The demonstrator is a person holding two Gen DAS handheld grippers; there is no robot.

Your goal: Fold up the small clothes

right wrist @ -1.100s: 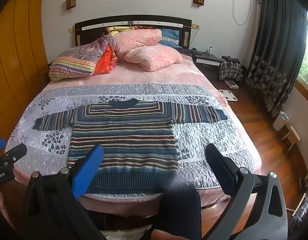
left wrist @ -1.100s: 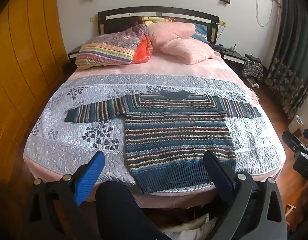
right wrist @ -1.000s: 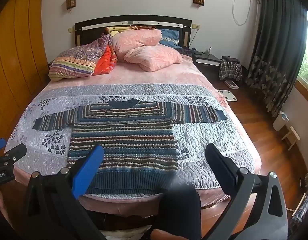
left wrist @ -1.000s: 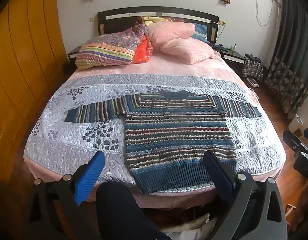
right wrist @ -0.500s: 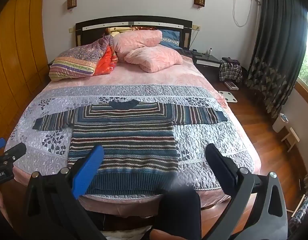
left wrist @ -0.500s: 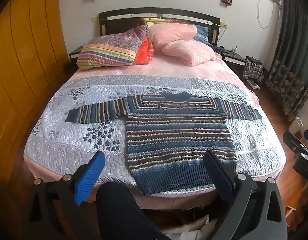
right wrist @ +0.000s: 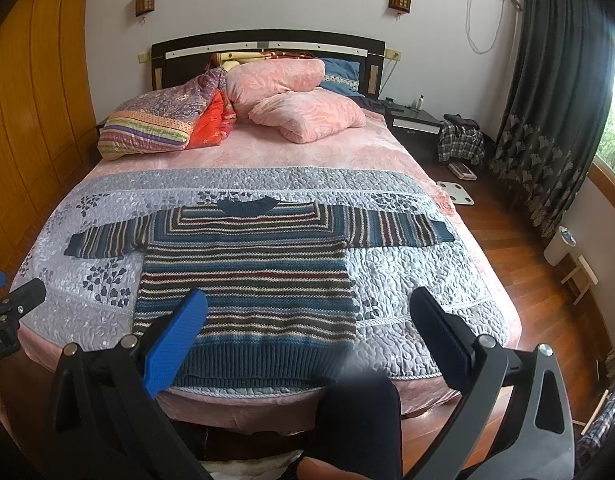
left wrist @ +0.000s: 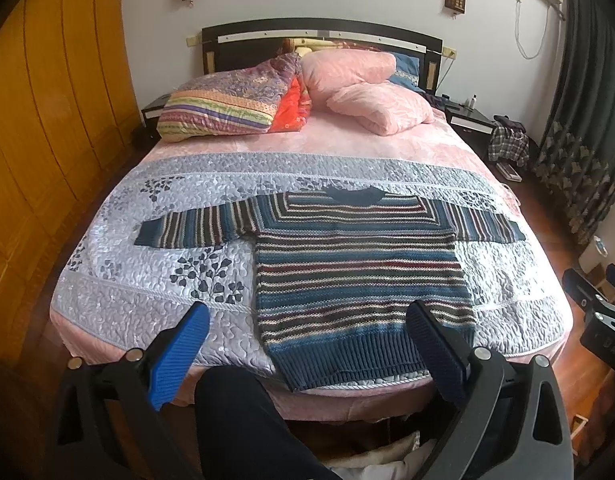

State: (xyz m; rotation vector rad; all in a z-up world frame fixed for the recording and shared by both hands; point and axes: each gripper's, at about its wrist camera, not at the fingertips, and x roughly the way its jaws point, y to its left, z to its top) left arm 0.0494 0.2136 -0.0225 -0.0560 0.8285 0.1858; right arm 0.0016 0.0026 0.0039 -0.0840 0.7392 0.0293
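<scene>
Here a striped knit sweater [left wrist: 359, 280] lies flat and face up on the grey quilted bedspread [left wrist: 155, 280] of a bed [right wrist: 267, 152], both sleeves stretched straight out to the sides and the dark blue neckline pointing toward the headboard [left wrist: 323, 38]. Its ribbed blue hem sits close to the foot edge of the bed, nearest the cameras. The left gripper [left wrist: 307, 344] hangs in the air in front of the foot of the bed with its jaws spread wide, holding nothing; in its own view the blue pad frames the bare quilt left of the sweater and the dark pad overlaps the sweater's lower right corner, though neither touches the cloth. The right gripper [right wrist: 311, 328] is likewise spread wide and empty, hovering above the hem, its blue pad seen against the sweater's lower left part and its dark pad against the quilt to the right. A leg in dark trousers [left wrist: 243, 420] shows between the fingers at the bottom of each view. At the head of the bed lie a multicoloured striped pillow [left wrist: 223, 104], an orange-red cushion [left wrist: 293, 106] and two pink pillows [right wrist: 303, 112]. A wooden wardrobe [left wrist: 39, 120] runs along the left wall, dark patterned curtains [right wrist: 547, 120] hang on the right, and a checked garment [right wrist: 461, 142] is draped beside the nightstand [right wrist: 411, 120].
</scene>
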